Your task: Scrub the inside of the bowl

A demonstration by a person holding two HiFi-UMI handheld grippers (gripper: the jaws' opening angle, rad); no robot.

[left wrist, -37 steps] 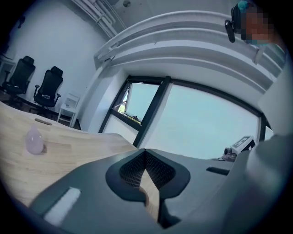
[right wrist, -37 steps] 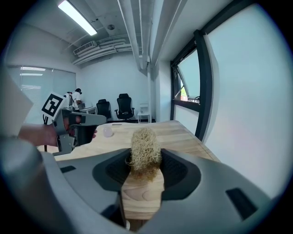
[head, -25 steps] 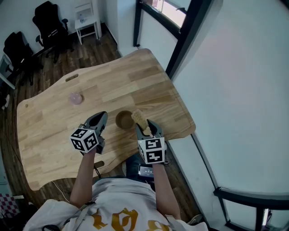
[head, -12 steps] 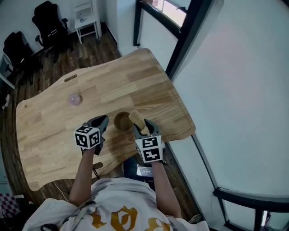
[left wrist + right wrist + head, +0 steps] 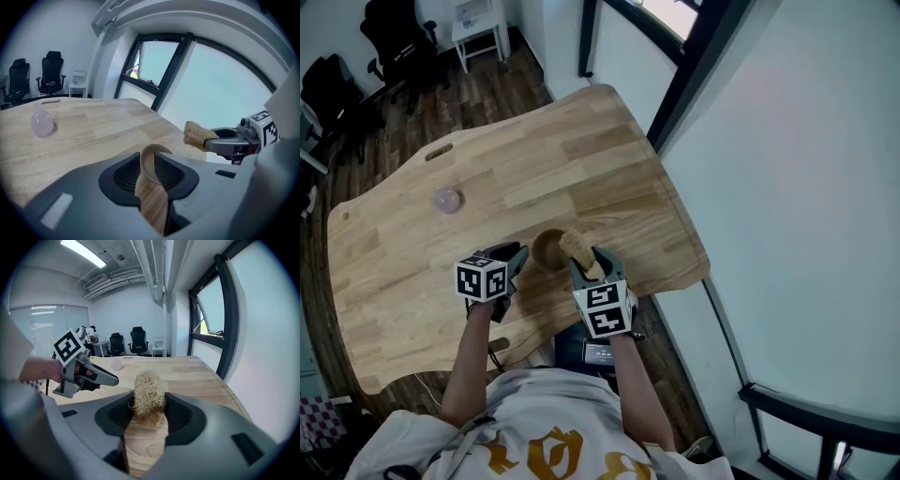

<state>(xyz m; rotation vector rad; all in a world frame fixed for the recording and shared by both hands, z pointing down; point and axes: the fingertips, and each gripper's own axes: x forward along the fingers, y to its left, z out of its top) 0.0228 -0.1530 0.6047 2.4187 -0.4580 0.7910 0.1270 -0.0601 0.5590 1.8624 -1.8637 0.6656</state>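
Pale wooden worktop (image 5: 581, 169) planks carried the small brown wooden bowl (image 5: 548, 249) close to the near edge, in front of the person. The left tongs (image 5: 517, 255) were closed on the bowl's near wall, the rim standing up between the two pads in the left gripper view. The right tongs (image 5: 581, 264) were clamped on a tan fibrous scrubbing pad (image 5: 574, 247), which hung just beside the bowl's right rim and had not yet entered the hollow.

The bowl looked light, rigid and smooth, so it would likely skate or tip under scrubbing pressure. A pinch across the thin wall near the rim seemed the right hold. The pad looked springy and rough, and should be gripped at its base.

Farther left lay a pale pink rounded object (image 5: 446, 200). Black office chairs (image 5: 394, 33) stood beyond the worktop.
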